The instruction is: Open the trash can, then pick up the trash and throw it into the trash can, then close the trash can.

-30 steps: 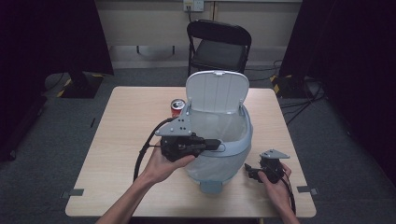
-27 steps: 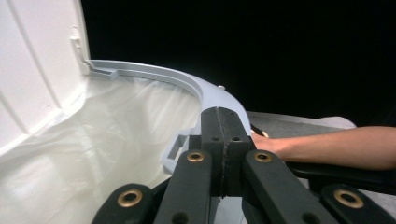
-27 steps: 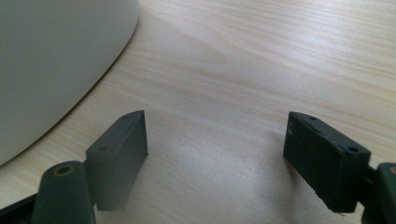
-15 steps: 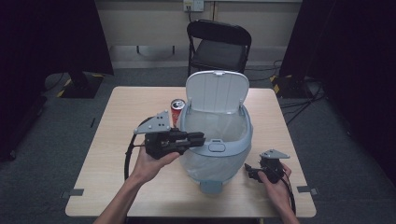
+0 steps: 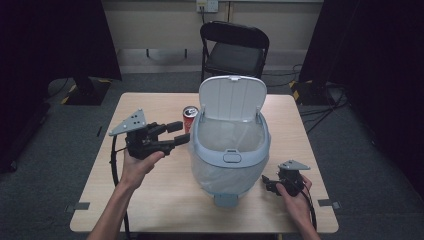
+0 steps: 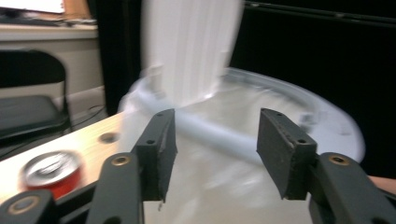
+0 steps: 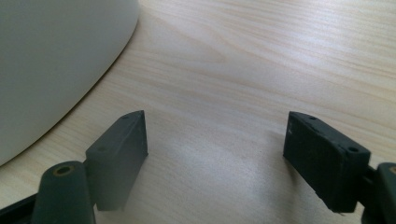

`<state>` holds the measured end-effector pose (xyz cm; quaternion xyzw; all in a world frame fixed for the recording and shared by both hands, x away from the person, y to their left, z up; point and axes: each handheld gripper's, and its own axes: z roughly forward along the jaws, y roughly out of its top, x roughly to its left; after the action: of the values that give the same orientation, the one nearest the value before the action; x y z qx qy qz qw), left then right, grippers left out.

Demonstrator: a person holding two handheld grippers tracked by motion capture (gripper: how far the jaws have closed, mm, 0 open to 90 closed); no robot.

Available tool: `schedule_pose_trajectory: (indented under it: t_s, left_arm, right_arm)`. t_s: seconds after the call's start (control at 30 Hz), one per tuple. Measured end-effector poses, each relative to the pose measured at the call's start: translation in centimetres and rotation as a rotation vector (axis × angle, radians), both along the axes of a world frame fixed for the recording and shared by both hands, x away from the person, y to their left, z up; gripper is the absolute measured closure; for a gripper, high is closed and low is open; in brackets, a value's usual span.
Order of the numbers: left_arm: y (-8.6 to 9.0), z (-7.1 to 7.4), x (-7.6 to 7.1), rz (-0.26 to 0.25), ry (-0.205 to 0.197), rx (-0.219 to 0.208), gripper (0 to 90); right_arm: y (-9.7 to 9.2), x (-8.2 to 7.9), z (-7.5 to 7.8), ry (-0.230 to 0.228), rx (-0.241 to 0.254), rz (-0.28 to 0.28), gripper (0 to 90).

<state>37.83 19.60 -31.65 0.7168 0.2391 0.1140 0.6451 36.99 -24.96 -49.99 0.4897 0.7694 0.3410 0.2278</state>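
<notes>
We noted a pale grey-blue bin [image 5: 229, 159] standing near the middle of the wooden table [image 5: 150, 200], its white lid [image 5: 232, 98] swung up and standing upright at the far side. The bin had a thick rounded rim, a small latch at the front of that rim, and a translucent liner showing inside; a grey pedal jutted from its base toward the person. A red can [image 5: 190, 118] stood upright just beside the bin's left far side, its silver top facing up. The left gripper [image 5: 177, 134] was held in the left hand [image 5: 140, 162] above the table left of the bin, pointing toward the can and bin, its jaws apart with nothing between them. In the left gripper view the left gripper [image 6: 212, 144] showed the same gap, with the bin [image 6: 299, 121] and lid [image 6: 191, 46] smeared by motion blur behind it and the can [image 6: 51, 175] blurred at lower left. The right gripper [image 5: 270, 185] sat low at the table's near right, in the right hand [image 5: 296, 197], just beside the bin's base. In the right gripper view the right gripper [image 7: 215, 154] had its jaws set wide over bare wood [image 7: 261, 60], the bin's curved wall [image 7: 51, 60] cut off at upper left. We could not read the can's label. A black folding chair [image 5: 235, 52] stood beyond the table.
</notes>
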Motion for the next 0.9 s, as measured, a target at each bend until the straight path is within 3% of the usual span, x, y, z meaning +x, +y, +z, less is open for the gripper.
schedule_pose_trajectory:
  t_s: [0.07, 0.3, 0.37, 0.47, 0.77, 0.9]
  left_arm:
    - [0.5, -0.7, 0.6, 0.018, 0.012, 0.018, 48.5]
    - [1.8, -3.0, 2.9, 0.107, 0.063, 0.048, 41.0]
    - [1.7, -3.6, 3.8, 0.133, 0.07, 0.087, 37.3]
    - [1.5, -4.5, 5.3, 0.15, 0.1, 0.095, 32.0]
    - [0.2, -6.5, 9.1, 0.208, 0.097, 0.179, 24.1]
    - [-0.2, -7.1, 10.5, 0.208, 0.12, 0.224, 23.3]
  right_arm:
    - [0.0, 0.0, 0.0, 0.0, 0.0, 0.0, 20.7]
    - [0.0, 0.0, 0.0, 0.0, 0.0, 0.0, 20.7]
    - [0.0, 0.0, 0.0, 0.0, 0.0, -0.001, 20.7]
    - [0.0, 0.0, 0.0, 0.0, 0.0, -0.001, 20.7]
    - [0.0, 0.0, 0.0, 0.0, 0.0, 0.0, 20.7]
    - [0.0, 0.0, 0.0, 0.0, 0.0, 0.0, 20.7]
